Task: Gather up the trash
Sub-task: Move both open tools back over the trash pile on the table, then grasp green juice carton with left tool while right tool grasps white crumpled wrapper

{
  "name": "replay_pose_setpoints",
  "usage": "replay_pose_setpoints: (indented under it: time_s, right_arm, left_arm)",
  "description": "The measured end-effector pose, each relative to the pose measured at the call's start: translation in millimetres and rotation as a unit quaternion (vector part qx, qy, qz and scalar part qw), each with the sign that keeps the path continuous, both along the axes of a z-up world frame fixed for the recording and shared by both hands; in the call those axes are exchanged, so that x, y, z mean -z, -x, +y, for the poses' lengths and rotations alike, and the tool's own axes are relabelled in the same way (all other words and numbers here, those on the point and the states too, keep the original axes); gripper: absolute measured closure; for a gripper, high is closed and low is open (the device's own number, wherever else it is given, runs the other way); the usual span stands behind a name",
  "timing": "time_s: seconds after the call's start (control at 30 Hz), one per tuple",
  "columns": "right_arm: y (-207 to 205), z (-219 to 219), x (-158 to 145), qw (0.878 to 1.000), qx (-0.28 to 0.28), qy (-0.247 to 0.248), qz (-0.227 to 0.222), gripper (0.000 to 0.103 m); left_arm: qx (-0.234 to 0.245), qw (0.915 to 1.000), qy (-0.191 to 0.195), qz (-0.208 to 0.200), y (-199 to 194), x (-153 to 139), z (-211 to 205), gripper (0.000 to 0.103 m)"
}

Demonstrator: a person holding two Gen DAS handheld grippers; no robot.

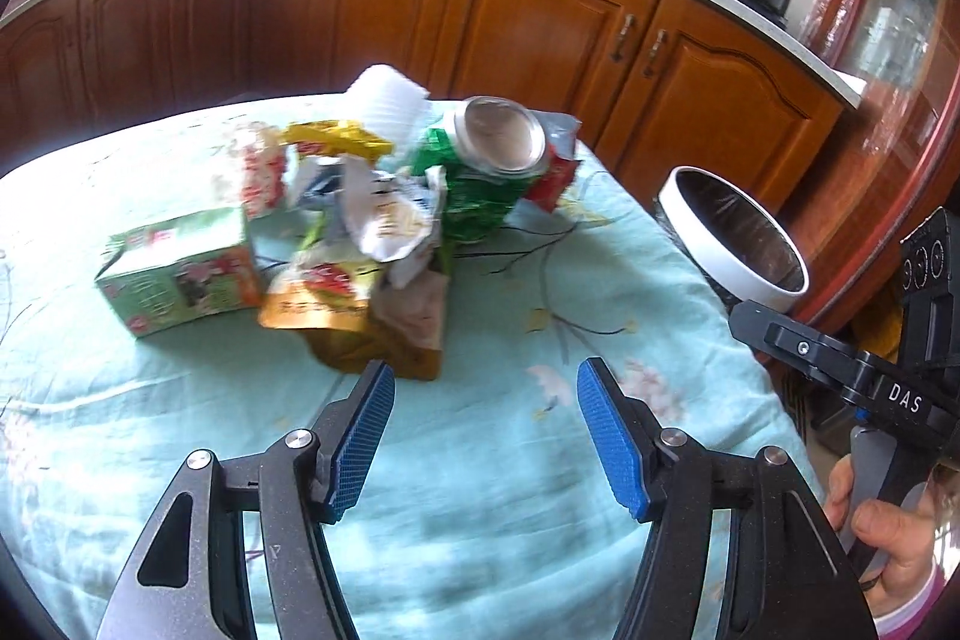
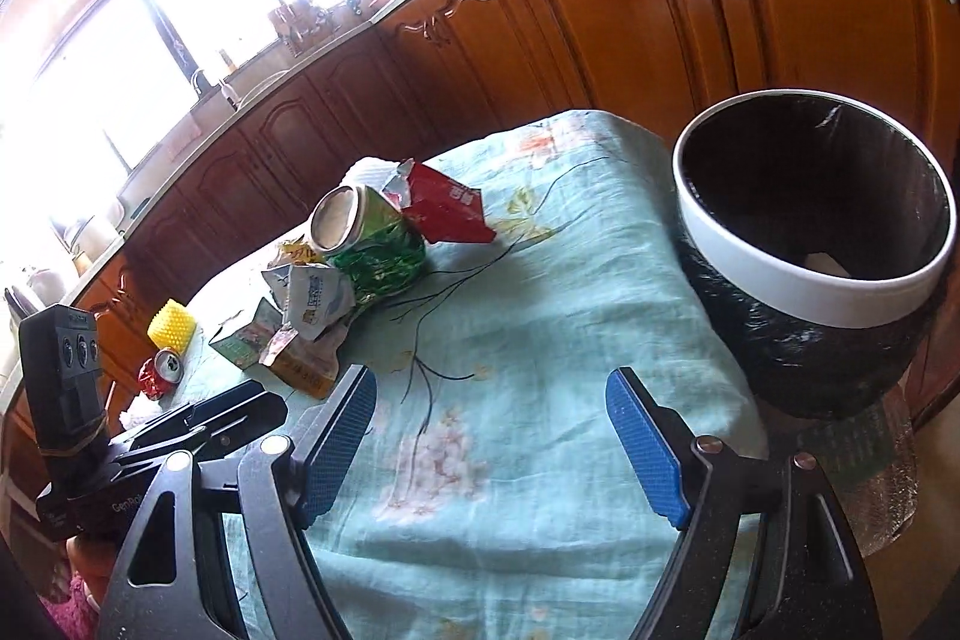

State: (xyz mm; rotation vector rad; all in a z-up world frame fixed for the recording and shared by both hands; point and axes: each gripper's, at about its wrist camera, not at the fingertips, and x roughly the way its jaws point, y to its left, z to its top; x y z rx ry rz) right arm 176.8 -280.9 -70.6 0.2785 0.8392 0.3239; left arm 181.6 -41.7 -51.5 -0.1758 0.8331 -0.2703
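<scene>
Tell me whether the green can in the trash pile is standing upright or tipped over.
Tipped. The green can leans on the wrappers, its silver end facing sideways and up rather than flat on the tablecloth.

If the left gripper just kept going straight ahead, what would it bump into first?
Probably the brown snack wrapper at the near edge of the trash pile, just ahead of the open left gripper. The crushed green can lies farther back. Depth is uncertain.

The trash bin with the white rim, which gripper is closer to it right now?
Right. The right gripper hovers open over the tablecloth with the trash bin just ahead on its right side. The left gripper faces the litter pile, with the bin farther off to its right.
</scene>
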Motion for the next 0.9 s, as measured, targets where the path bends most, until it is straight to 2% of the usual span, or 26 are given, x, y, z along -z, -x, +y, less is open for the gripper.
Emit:
replay_pose_setpoints:
  time_s: [0.33, 0.53, 0.63, 0.73, 0.9]
  right_arm:
    - [-7.1, 48.3, 4.2, 0.999, -0.047, -0.003, 0.004, 0.022]
    - [-12.4, 72.2, 1.1, 0.998, -0.068, -0.008, 0.001, 0.022]
    - [-17.2, 84.5, -0.3, 0.997, -0.077, -0.013, 0.000, 0.022]
    - [-25.3, 96.7, 0.1, 0.996, -0.086, -0.025, 0.003, 0.023]
    - [-42.9, 116.5, 4.7, 0.995, -0.093, -0.035, 0.017, 0.023]
  left_arm:
    - [-0.038, 0.9989, -0.023, -0.010, 15.1, -3.9, 44.5, 0.040]
    - [-0.061, 0.9974, -0.037, -0.015, 10.4, -8.9, 78.2, 0.039]
    - [-0.054, 0.9971, -0.052, -0.017, 1.7, -12.3, 95.4, 0.031]
    - [-0.016, 0.9981, -0.057, -0.018, -11.3, -12.6, 111.9, 0.022]
    - [0.008, 0.9916, -0.126, -0.027, -39.8, -5.3, 129.4, 0.022]
